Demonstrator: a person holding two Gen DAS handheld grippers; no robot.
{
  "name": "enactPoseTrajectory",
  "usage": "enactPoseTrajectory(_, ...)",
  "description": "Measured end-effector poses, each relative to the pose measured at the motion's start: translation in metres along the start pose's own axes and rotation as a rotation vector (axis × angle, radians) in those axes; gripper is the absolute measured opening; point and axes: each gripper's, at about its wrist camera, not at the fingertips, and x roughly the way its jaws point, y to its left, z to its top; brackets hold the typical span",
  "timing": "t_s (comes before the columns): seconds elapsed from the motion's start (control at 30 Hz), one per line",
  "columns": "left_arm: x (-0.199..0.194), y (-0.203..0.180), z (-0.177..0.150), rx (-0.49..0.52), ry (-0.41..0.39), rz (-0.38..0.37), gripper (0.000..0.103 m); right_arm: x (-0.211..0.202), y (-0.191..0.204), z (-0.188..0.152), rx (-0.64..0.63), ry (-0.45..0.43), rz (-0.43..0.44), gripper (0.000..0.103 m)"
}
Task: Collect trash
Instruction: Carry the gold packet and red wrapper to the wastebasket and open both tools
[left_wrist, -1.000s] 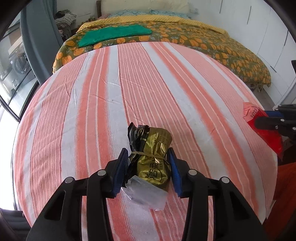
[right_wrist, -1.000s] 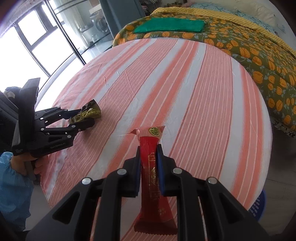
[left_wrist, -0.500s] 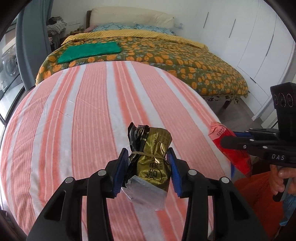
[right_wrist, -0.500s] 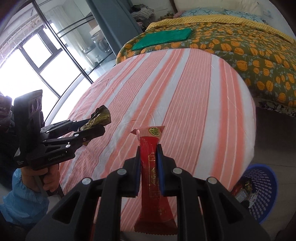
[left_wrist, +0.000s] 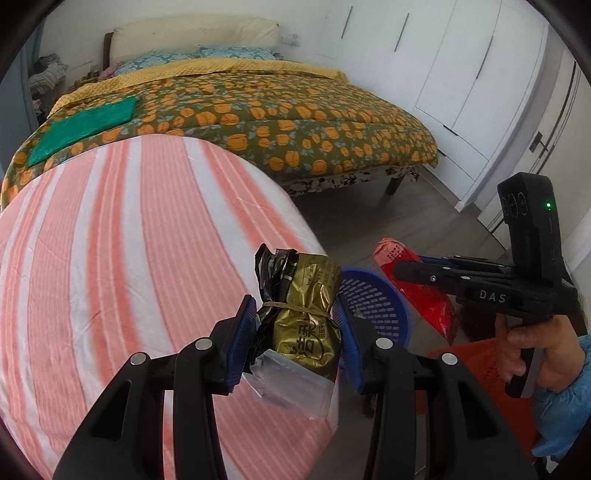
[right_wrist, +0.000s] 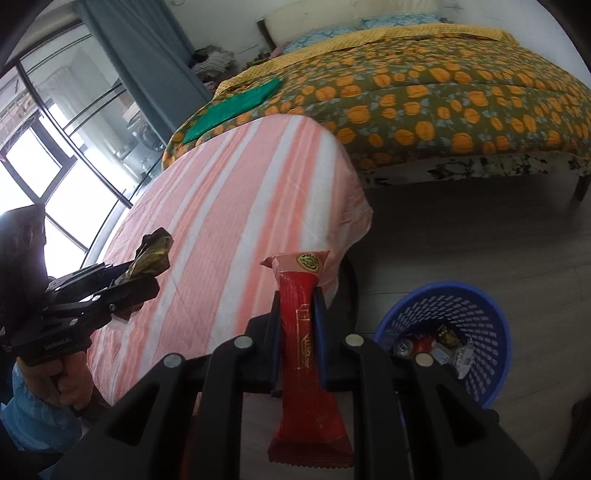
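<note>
Two clamped grippers: left gripper (left_wrist: 295, 325) on gold packet (left_wrist: 306, 321), right gripper (right_wrist: 297, 325) on red wrapper (right_wrist: 301, 350) (blue basket (right_wrist: 491, 317) beside).

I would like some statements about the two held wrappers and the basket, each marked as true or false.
1. The left gripper is shut on a gold packet. True.
2. The right gripper is empty. False: it is shut on a red wrapper.
3. The blue basket stands on the striped table. False: it stands on the floor beside the table.
4. The basket already holds some trash. True.
5. A green cloth lies on the bed. True.
6. The gold packet is bound with blue tape. False: a thin rubber band goes around it.
</note>
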Motion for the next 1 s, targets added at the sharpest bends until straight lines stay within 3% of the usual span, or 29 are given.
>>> enactPoseTrajectory(0.27, 0.043, -0.067, 0.015, 0.053, 0.027, -0.095, 0.043, -0.022, -0.086, -0.010, 0.113, -0.055, -0.139, 0.015)
enactPoseTrajectory(0.43, 0.099, -0.106, 0.014, 0.056, 0.100, -0.131, 0.043, -0.016, -0.139, -0.023, 0.214, -0.043, -0.185, 0.015)
enactPoseTrajectory(0.7, 0.183, -0.130, 0.003, 0.049, 0.175, -0.105, 0.046, 0.005, -0.203, -0.037, 0.385, -0.034, -0.126, 0.015)
enactPoseTrajectory(0.73, 0.192, -0.129, 0.002, 0.043, 0.180, -0.101, 0.047, 0.010, -0.208, -0.039, 0.403, -0.029, -0.117, 0.017)
enactPoseTrajectory(0.8, 0.209, -0.129, 0.000, 0.038, 0.191, -0.091, 0.066, 0.018, -0.217, -0.041, 0.437, -0.027, -0.118, 0.030)
enactPoseTrajectory(0.83, 0.215, -0.128, -0.001, 0.036, 0.193, -0.085, 0.070, 0.021, -0.221, -0.043, 0.458, -0.033, -0.122, 0.038)
enactPoseTrajectory(0.87, 0.218, -0.126, -0.002, 0.033, 0.190, -0.082, 0.072, 0.024, -0.228, -0.046, 0.482, -0.039, -0.128, 0.058)
enactPoseTrajectory(0.9, 0.221, -0.125, -0.001, 0.031, 0.193, -0.082, 0.073, 0.025, -0.231, -0.048, 0.501, -0.048, -0.129, 0.072)
enactPoseTrajectory(1.0, 0.210, -0.121, -0.001, 0.017, 0.167, -0.098, 0.084, 0.019, -0.242, -0.054, 0.545, -0.071, -0.138, 0.074)
